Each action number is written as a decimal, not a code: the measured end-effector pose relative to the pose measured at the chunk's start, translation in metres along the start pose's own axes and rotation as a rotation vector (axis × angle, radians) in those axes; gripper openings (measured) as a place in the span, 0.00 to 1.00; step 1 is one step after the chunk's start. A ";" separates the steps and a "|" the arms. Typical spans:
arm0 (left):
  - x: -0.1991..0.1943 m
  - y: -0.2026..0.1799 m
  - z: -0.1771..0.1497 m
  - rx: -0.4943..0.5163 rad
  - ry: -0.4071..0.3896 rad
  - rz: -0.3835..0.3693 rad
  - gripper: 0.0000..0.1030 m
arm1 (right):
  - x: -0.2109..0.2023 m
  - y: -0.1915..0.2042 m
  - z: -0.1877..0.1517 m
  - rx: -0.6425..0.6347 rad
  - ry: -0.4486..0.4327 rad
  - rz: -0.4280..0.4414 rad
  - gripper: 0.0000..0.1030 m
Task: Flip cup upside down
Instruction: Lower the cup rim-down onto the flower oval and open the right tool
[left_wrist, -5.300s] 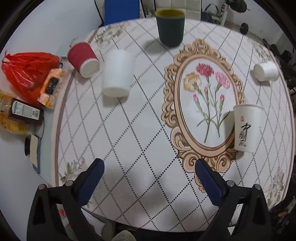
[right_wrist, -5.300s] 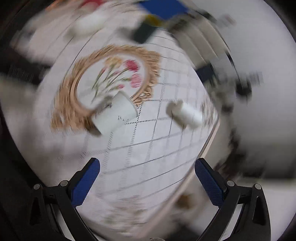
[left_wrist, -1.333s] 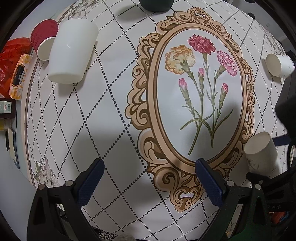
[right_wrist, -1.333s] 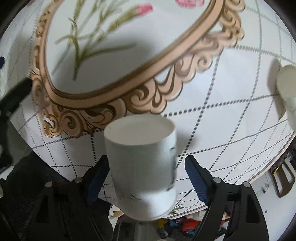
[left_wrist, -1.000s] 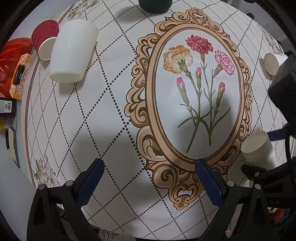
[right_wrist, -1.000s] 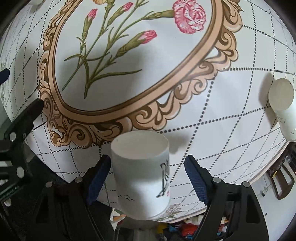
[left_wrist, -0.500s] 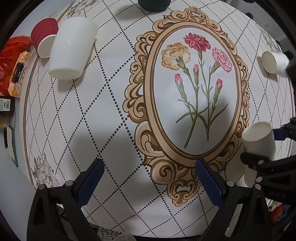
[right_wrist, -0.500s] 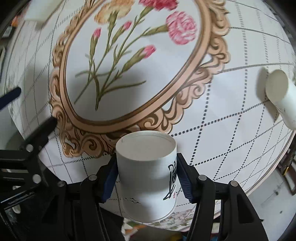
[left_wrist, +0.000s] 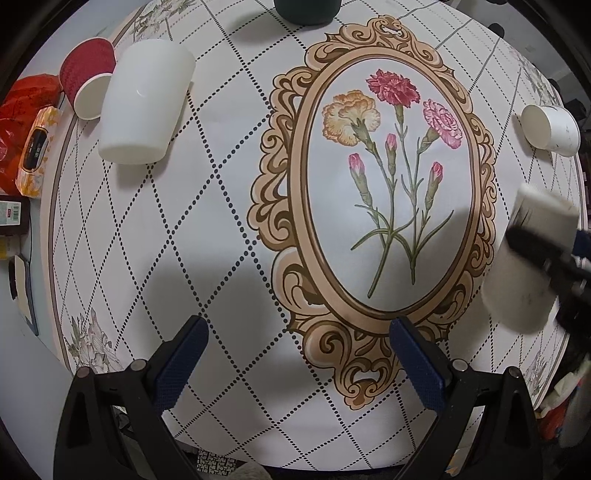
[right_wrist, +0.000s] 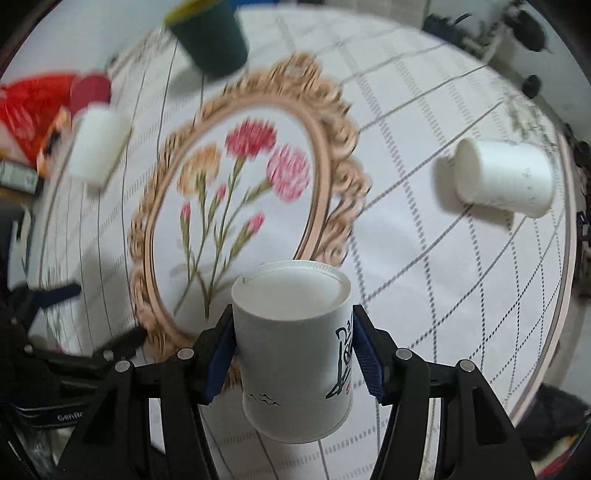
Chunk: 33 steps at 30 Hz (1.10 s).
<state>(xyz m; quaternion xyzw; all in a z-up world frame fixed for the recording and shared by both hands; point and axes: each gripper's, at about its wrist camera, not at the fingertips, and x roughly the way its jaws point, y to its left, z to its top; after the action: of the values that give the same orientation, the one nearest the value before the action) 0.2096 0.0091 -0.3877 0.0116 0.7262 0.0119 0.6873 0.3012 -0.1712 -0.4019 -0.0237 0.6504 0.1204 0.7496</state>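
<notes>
My right gripper (right_wrist: 291, 354) is shut on a white paper cup (right_wrist: 295, 350) with black calligraphy on its side. I hold it off the table with its flat end toward the camera. In the left wrist view the same cup (left_wrist: 532, 258) shows blurred at the right edge, gripped by the right gripper (left_wrist: 546, 254). My left gripper (left_wrist: 299, 365) is open and empty above the near edge of the round table (left_wrist: 221, 229).
A large white cup (left_wrist: 144, 103) and a red cup (left_wrist: 86, 83) lie at the far left. A dark green cup (left_wrist: 306, 9) stands at the back. A small white cup (left_wrist: 550, 127) lies on its side at the right. Red bag (left_wrist: 22, 122) and packets are off the left edge.
My right gripper closed on the paper cup and lifted it, swinging up and away from the table. The left gripper stayed almost still.
</notes>
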 end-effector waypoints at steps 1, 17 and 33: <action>0.000 0.000 0.001 0.000 0.003 0.001 0.97 | -0.007 -0.005 0.011 0.022 -0.041 0.003 0.60; -0.006 -0.011 0.014 0.047 -0.003 0.025 0.97 | -0.005 -0.011 -0.033 0.127 -0.397 -0.033 0.60; -0.007 -0.011 -0.009 0.057 -0.021 0.041 0.97 | -0.002 0.003 -0.055 0.148 -0.612 -0.029 0.60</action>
<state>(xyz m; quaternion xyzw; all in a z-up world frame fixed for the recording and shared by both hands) 0.2007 -0.0024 -0.3805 0.0460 0.7187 0.0053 0.6938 0.2468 -0.1791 -0.4084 0.0590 0.4012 0.0638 0.9118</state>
